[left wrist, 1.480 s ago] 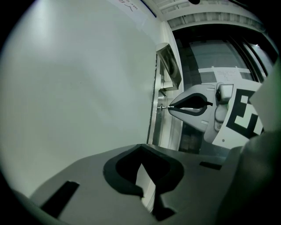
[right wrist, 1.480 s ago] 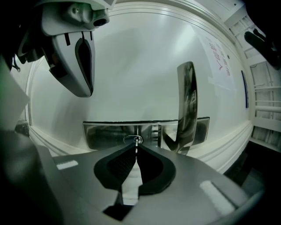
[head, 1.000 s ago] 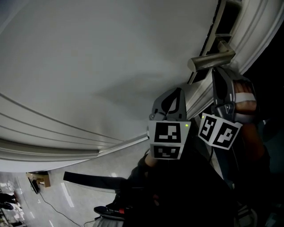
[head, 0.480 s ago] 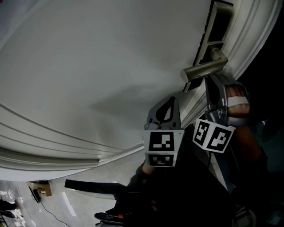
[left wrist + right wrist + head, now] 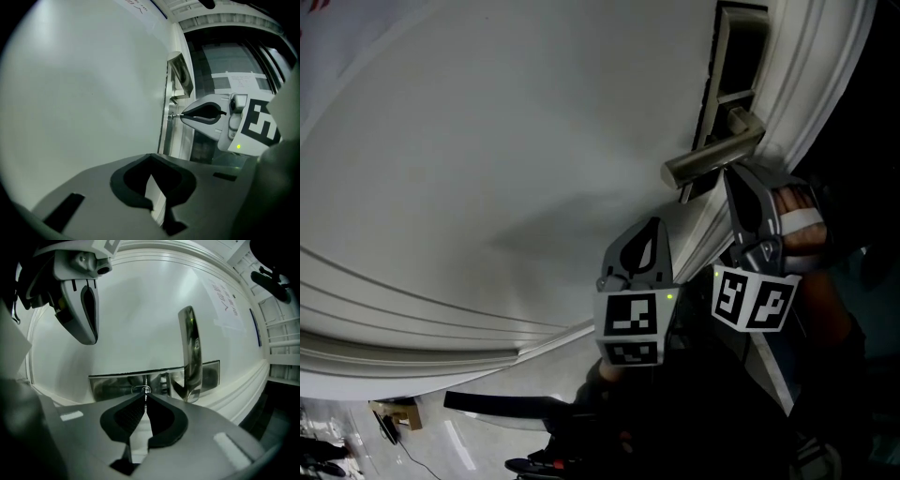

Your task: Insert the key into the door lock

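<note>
The person's hand (image 5: 797,220) grips the right gripper (image 5: 146,399) and points it at the edge of a white door (image 5: 487,141). Its jaws are pressed together on the key (image 5: 146,394), a thin metal sliver standing out from their tips. The key's tip sits at the keyhole (image 5: 142,389), a small oval cylinder in the shiny steel lock plate (image 5: 112,383). How far it has gone in cannot be told.

The left gripper (image 5: 151,168) is held just beside the right one, on the door-face side. It also points at the door. Its jaws meet at the tips with nothing between them. It hangs off to one side of the lock plate, apart from it.

Just past the keyhole, a metal lever handle (image 5: 190,352) sticks out from the same plate, close beside the right gripper's jaws. Further along the door face is a paper notice (image 5: 225,301), its print too small to read. Moulded white trim (image 5: 825,84) runs beside the lock edge. Far below is a pale floor (image 5: 441,450) with a trailing cable.
</note>
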The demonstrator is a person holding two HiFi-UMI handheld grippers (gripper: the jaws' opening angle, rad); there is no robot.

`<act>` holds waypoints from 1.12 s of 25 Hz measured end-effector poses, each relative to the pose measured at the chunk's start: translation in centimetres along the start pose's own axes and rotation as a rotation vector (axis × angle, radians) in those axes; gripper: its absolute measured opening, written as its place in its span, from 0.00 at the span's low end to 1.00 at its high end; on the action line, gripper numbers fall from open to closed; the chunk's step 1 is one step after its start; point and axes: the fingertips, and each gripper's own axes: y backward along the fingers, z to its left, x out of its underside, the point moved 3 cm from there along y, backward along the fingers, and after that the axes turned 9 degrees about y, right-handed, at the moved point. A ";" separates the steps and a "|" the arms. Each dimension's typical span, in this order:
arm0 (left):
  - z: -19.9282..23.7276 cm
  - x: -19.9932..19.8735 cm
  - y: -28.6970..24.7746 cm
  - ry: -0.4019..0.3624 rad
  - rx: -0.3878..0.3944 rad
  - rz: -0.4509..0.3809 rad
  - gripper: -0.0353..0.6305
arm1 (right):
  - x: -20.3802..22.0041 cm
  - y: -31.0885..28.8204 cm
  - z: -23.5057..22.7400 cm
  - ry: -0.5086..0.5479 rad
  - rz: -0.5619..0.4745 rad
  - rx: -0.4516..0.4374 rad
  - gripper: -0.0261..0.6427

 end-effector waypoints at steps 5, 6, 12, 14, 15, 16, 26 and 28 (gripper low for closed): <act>-0.3 0.1 0.0 -0.006 -0.004 0.005 0.05 | 0.5 1.5 -0.1 -0.059 -0.031 0.000 0.06; -0.3 0.2 0.0 -0.007 -0.007 0.008 0.05 | 0.8 1.9 -0.3 -0.095 -0.039 0.017 0.06; -0.1 0.3 -0.4 -0.010 -0.031 0.009 0.05 | 2.5 3.2 -1.0 -0.569 -0.080 0.073 0.04; -0.2 0.4 -0.4 -0.013 -0.033 0.010 0.05 | 2.7 3.2 -0.4 -0.748 -0.087 0.042 0.04; -0.3 0.4 -0.5 -0.015 -0.034 0.012 0.05 | 2.8 3.2 0.0 -0.822 -0.086 0.027 0.04; -0.4 0.5 -0.5 -0.017 -0.035 0.014 0.05 | 2.8 3.2 0.4 -0.889 -0.087 0.014 0.04; -0.7 1.0 -0.7 -0.018 -0.046 0.026 0.05 | 2.4 3.1 2.3 -1.236 -0.187 -0.091 0.04; -0.8 1.0 -0.7 -0.019 -0.046 0.026 0.05 | 2.3 3.1 2.3 -1.229 -0.191 -0.094 0.04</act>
